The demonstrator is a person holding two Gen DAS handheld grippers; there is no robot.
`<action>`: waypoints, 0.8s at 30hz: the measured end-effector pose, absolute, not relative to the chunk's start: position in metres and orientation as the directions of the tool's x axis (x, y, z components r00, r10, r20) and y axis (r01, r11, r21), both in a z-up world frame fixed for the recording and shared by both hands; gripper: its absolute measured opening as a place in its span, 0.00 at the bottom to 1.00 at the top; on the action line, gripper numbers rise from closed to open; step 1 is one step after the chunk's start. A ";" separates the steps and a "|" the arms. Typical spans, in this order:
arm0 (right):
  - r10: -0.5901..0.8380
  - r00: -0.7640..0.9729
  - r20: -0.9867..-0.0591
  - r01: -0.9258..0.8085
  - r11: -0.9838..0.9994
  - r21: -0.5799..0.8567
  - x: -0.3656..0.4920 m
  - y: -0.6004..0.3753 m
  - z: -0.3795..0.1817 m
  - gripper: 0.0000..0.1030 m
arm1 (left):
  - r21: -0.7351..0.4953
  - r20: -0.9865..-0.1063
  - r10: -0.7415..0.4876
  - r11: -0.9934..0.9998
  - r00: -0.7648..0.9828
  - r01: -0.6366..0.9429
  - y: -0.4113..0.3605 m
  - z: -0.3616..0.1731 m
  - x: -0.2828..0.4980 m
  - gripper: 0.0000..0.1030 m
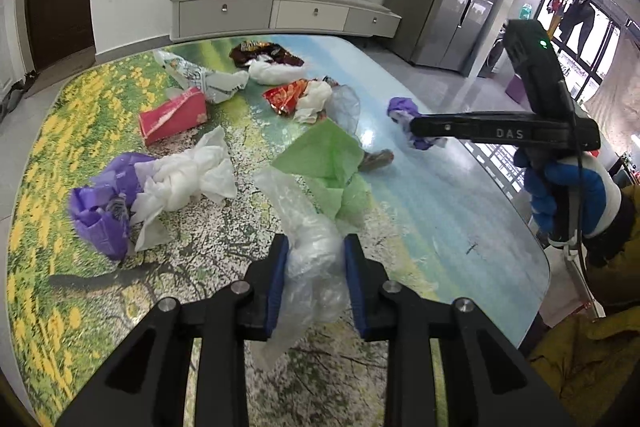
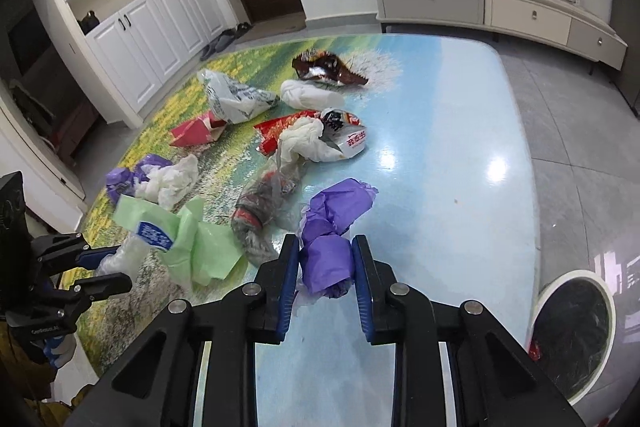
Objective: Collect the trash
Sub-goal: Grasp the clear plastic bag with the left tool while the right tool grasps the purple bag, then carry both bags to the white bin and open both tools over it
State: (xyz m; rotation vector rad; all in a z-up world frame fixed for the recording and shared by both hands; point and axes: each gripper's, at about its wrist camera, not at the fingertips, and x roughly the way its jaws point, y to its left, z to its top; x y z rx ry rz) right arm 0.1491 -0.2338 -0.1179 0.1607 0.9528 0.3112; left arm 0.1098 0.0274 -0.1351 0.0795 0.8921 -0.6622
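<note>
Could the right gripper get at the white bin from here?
Probably yes. The right gripper, shut on purple paper, is at the table's near edge; the white bin stands open on the floor close by, nothing between.

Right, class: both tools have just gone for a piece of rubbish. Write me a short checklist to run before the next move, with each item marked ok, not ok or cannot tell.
1. Left tool has something between its pads: ok, the clear plastic bag is pinched there.
2. Right tool is gripping: ok, closed on the purple wrapper.
3. Clear plastic bag free of its neighbours: cannot tell, the green bag lies against it.
4. Purple wrapper lifts cleanly: cannot tell, its far end still rests on the table.
5. Bin within sight: ok, beside the table.
6. Table finished: not ok, the red packet and tissues remain.
</note>
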 end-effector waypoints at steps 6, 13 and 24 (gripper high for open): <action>0.341 0.591 -0.731 -0.176 0.939 0.296 0.122 -0.256 -0.100 0.25 | -0.170 -0.721 -0.480 0.821 0.500 0.544 0.032 -0.113 0.098 0.26; 0.313 0.651 -0.691 -0.108 0.940 0.325 0.090 -0.303 -0.091 0.25 | -0.133 -0.699 -0.482 0.814 0.529 0.565 0.015 -0.084 0.088 0.26; 0.151 0.709 -0.689 0.177 0.907 0.381 0.037 -0.441 -0.115 0.26 | -0.124 -0.714 -0.578 0.661 0.397 0.740 -0.134 -0.059 0.098 0.26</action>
